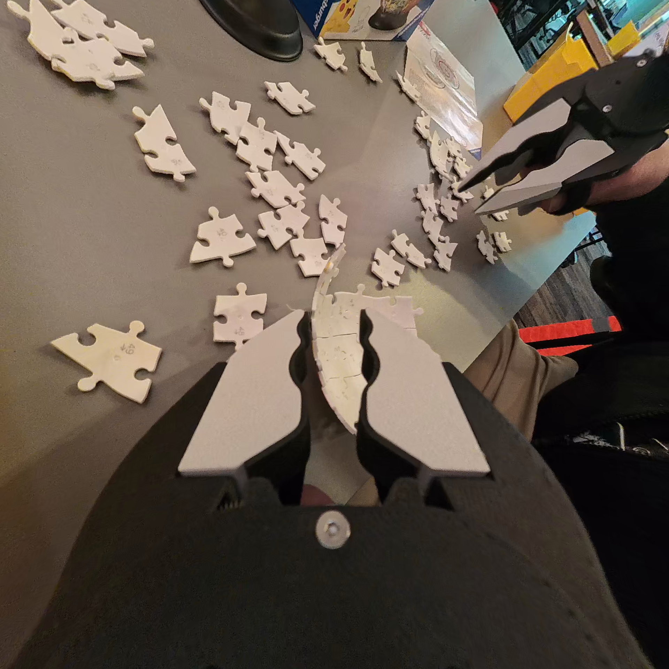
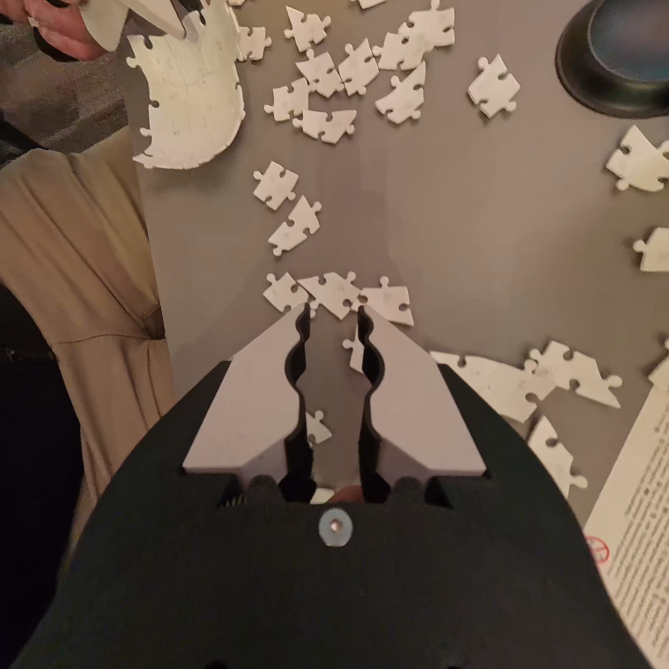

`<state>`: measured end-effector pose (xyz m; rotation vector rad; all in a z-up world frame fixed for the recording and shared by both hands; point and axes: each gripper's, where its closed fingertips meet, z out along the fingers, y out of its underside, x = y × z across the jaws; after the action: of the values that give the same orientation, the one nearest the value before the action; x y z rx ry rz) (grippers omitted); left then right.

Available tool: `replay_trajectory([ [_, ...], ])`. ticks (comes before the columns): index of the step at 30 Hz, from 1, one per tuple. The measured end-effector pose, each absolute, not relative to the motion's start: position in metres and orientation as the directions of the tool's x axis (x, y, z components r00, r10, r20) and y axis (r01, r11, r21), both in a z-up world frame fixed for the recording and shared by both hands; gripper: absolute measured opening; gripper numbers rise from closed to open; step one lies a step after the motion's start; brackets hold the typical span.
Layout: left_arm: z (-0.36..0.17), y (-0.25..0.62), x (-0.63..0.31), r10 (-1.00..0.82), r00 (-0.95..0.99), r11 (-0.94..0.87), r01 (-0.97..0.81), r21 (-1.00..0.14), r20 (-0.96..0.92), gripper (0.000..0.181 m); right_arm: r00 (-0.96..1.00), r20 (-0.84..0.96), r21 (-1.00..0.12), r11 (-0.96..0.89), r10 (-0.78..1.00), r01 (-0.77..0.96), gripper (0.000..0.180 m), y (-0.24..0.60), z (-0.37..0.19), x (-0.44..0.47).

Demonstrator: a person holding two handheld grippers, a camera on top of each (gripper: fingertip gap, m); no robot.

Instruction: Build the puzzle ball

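A grey table (image 1: pixel 90 224) carries dozens of loose white puzzle pieces (image 1: pixel 221 237), blank side up, scattered from its near edge to its far edge.

The left hand-held gripper (image 1: pixel 333 318) is clamped on a curved shell (image 1: pixel 338 354) of joined pieces, the partly built puzzle ball, held off the table surface near its near edge. In the right wrist view the same shell (image 2: pixel 192 94) shows as a wide bowed sheet with knobs and notches along its rim.

The right hand-held gripper (image 2: pixel 333 311) holds nothing. Its jaws stand a narrow gap apart, tips hovering just over a cluster of 3 loose pieces (image 2: pixel 338 295) near the table's middle.

The shell looks light and thin, likely stiff plastic, but its seams probably pop apart if squeezed or twisted. A hold across several joined pieces, away from the open rim, seems safest. Loose pieces lie flat and smooth, so they may slide. A grip on an edge or a protruding knob seems best.

A black round stand (image 2: pixel 615 61) sits toward the far edge of the table. The puzzle box (image 1: pixel 362 18) stands beyond it. A printed instruction sheet (image 2: pixel 637 525) lies at the right edge, partly under pieces. Pieces overlap in places, so neighbours may be nudged when 1 is lifted. The person's tan trouser leg (image 2: pixel 72 253) lies beside the near edge.
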<state>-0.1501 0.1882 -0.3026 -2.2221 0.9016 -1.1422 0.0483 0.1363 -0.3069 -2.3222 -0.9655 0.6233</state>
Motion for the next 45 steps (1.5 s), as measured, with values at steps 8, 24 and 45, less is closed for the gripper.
replay_trajectory([
  [8,-0.302,0.189,-0.153,-0.743,0.434,-0.659,-0.34,-0.671,0.51,0.026,0.71,-0.189,-0.648,-0.629,0.679,0.429,0.024,0.128,-0.3,0.085],
  [24,-0.307,0.189,-0.155,-0.738,0.443,-0.665,-0.348,-0.661,0.509,0.017,0.865,-0.123,-0.618,-0.72,0.485,0.316,0.025,0.095,-0.305,0.18],
  [45,-0.313,0.177,-0.145,-0.708,0.451,-0.699,-0.338,-0.63,0.543,0.012,0.863,-0.029,-0.671,-0.65,0.504,0.357,0.033,0.133,-0.308,0.171],
])
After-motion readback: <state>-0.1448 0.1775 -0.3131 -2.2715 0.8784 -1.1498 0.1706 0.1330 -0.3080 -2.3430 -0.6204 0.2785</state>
